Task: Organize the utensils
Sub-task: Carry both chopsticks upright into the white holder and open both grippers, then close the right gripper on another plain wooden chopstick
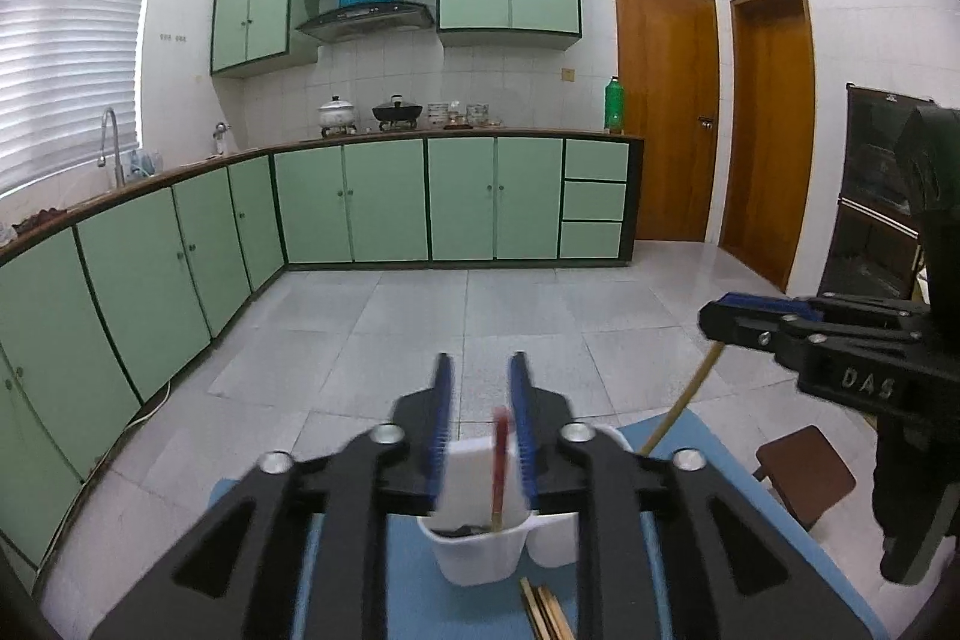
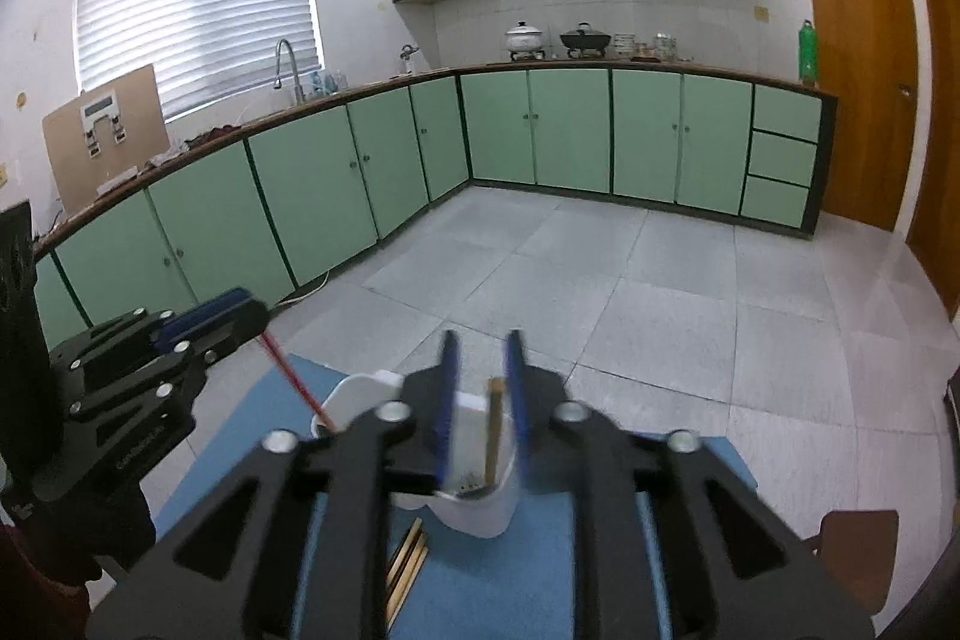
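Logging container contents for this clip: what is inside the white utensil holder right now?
Inside the white utensil holder, the lower ends of a red chopstick and a tan chopstick sit in separate compartments. Something dark lies at the bottom; its identity is unclear. The hand-held grippers hide the rest.

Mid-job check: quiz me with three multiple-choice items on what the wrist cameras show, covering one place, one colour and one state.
1. Where do the loose wooden chopsticks lie?
A) in the sink
B) on the blue mat beside the white plastic holder
C) on the floor tiles

2. What colour is the thin stick between the left gripper's fingers?
A) red
B) green
C) black

3. How is the tan wooden stick at the right gripper?
A) flat on the mat
B) snapped in two
C) upright, lower end in the holder

Key:
1. B: the loose wooden chopsticks rest on the blue mat by the white plastic holder.
2. A: the thin stick at the left gripper is red.
3. C: the tan wooden stick at the right gripper stands in the holder.
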Available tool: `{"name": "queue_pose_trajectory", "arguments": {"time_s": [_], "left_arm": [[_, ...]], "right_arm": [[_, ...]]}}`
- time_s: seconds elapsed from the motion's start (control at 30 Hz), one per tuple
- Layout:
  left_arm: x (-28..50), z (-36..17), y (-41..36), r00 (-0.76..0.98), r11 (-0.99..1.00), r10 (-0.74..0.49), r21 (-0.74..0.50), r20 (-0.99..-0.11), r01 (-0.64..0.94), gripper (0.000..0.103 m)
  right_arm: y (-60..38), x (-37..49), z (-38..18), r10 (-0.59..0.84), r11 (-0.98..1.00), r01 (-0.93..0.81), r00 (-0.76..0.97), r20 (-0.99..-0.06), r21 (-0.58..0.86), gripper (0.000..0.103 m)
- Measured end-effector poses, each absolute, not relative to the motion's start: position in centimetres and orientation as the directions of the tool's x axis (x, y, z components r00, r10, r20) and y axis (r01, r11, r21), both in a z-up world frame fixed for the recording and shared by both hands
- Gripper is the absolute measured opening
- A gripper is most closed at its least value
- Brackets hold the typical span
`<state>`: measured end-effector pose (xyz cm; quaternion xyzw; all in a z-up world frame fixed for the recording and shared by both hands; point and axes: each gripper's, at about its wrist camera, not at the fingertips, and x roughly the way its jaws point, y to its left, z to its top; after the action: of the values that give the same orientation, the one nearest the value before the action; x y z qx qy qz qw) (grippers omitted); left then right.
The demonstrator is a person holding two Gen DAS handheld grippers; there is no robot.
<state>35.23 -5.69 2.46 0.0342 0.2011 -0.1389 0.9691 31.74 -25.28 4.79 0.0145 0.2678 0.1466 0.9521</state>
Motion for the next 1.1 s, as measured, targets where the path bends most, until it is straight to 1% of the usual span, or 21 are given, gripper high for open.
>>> {"name": "queue_pose_trajectory", "arguments": {"time_s": [0.07,0.13,0.17,0.2,0.23,0.27,0.3,0.33,0.4,0.53,0.63,0.83,1.1], "left_arm": [[34.4,2.6,-5.1,0.885,0.962,-0.247,0.009,-0.395,0.273,0.033],[33.2,2.6,-4.6,0.887,0.965,-0.242,0.002,-0.394,0.264,0.044],[32.6,2.5,-4.4,0.887,0.965,-0.242,-0.002,-0.393,0.263,0.046],[32.1,2.5,-4.2,0.886,0.965,-0.243,-0.004,-0.395,0.263,0.049],[31.2,2.3,-4.0,0.885,0.965,-0.241,-0.002,-0.398,0.261,0.054],[30.3,2.0,-3.9,0.884,0.966,-0.237,-0.001,-0.402,0.258,0.057],[30.0,1.8,-3.8,0.882,0.967,-0.235,-0.004,-0.407,0.256,0.062],[29.1,1.3,-3.6,0.878,0.967,-0.237,-0.014,-0.415,0.255,0.064],[27.7,0.2,-3.5,0.866,0.966,-0.247,-0.034,-0.435,0.258,0.066],[24.9,-3.3,-3.2,0.832,0.967,-0.241,-0.052,-0.501,0.249,0.070],[23.4,-5.9,-3.1,0.798,0.969,-0.232,-0.057,-0.555,0.242,0.071],[21.2,-10.8,-2.1,0.728,0.977,-0.193,-0.064,-0.658,0.202,0.071],[19.7,-14.6,-1.5,0.663,0.982,-0.165,-0.057,-0.730,0.182,0.071]], "right_arm": [[-25.7,30.7,5.0,0.267,0.963,-0.255,0.829,-0.491,0.093,0.037],[-26.2,29.3,5.0,0.259,0.965,-0.245,0.839,-0.479,0.092,0.046],[-26.3,28.7,5.0,0.258,0.965,-0.244,0.841,-0.475,0.093,0.047],[-26.4,28.0,4.9,0.257,0.966,-0.242,0.843,-0.473,0.093,0.052],[-26.5,27.1,4.7,0.250,0.968,-0.236,0.846,-0.471,0.090,0.061],[-26.6,26.3,4.4,0.244,0.969,-0.231,0.849,-0.469,0.086,0.065],[-26.6,25.1,4.0,0.233,0.972,-0.223,0.854,-0.466,0.078,0.073],[-26.5,24.2,3.5,0.226,0.973,-0.218,0.856,-0.465,0.071,0.082],[-26.5,22.3,2.3,0.208,0.977,-0.200,0.859,-0.467,0.068,0.090],[-26.1,19.2,-1.0,0.189,0.981,-0.181,0.840,-0.509,0.065,0.092],[-25.6,17.2,-3.5,0.177,0.983,-0.172,0.818,-0.547,0.062,0.092],[-25.0,14.2,-8.4,0.194,0.981,-0.136,0.752,-0.630,0.139,0.092],[-22.1,11.6,-12.7,0.195,0.980,-0.157,0.679,-0.708,0.120,0.092]]}}
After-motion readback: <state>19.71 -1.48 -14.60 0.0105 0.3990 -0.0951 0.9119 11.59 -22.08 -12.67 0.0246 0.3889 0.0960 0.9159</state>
